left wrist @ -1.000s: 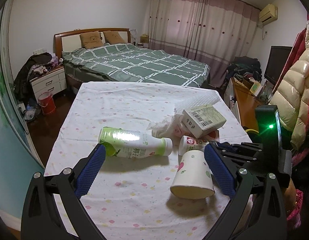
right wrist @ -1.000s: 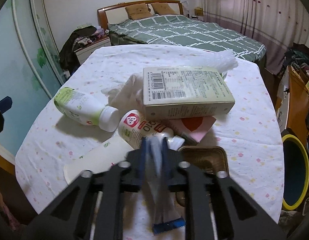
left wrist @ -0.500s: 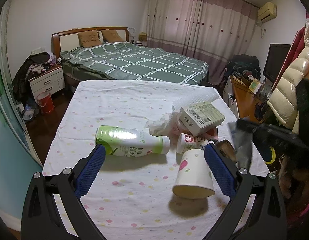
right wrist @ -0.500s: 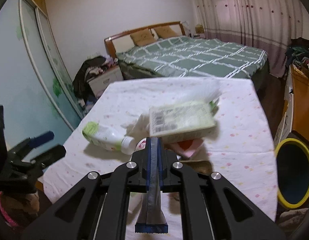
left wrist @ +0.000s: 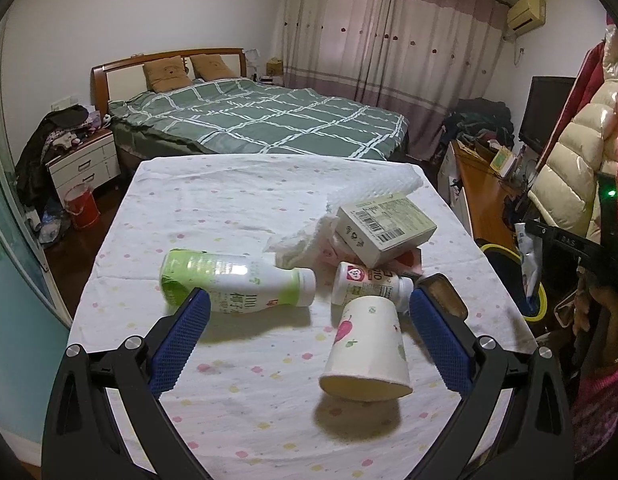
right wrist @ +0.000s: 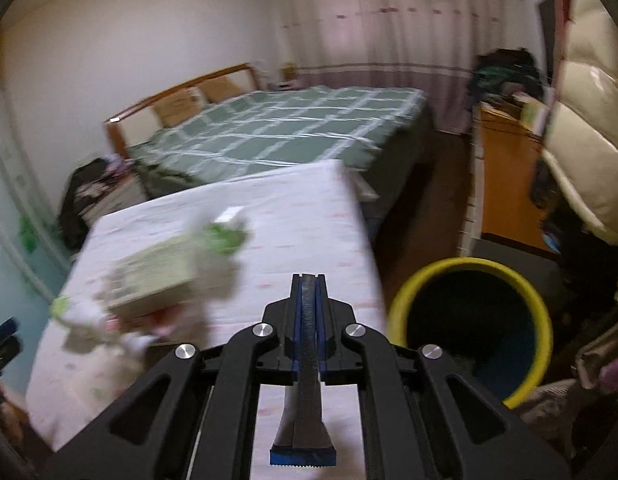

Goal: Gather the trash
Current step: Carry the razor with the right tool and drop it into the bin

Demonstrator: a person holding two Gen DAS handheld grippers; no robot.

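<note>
Carrying a flat foil wrapper point(right wrist: 303, 392) clamped between its pads, your right gripper point(right wrist: 308, 280) is hanging over the table's edge beside the yellow-rimmed bin point(right wrist: 469, 320) on the floor. The wrapper is looking thin, limp and light — likely to flutter, so a release low over the bin's mouth seems wise. Your left gripper point(left wrist: 309, 328) is standing wide, holding nothing, over the flowered tablecloth point(left wrist: 229, 208).

Between its pads the paper cup point(left wrist: 367, 352) is lying on its side: light and easily crushed, probably best taken gently across the wall near the rim. The green-and-white bottle point(left wrist: 237, 282) is looking smooth and prone to rolling — pinch its body, not the cap. It is showing "100" beside Chinese characters. The small bottle point(left wrist: 369, 280) is bearing a red heart mark, and the carton point(left wrist: 385, 226) is showing barcodes; its finer print is unreadable.
</note>
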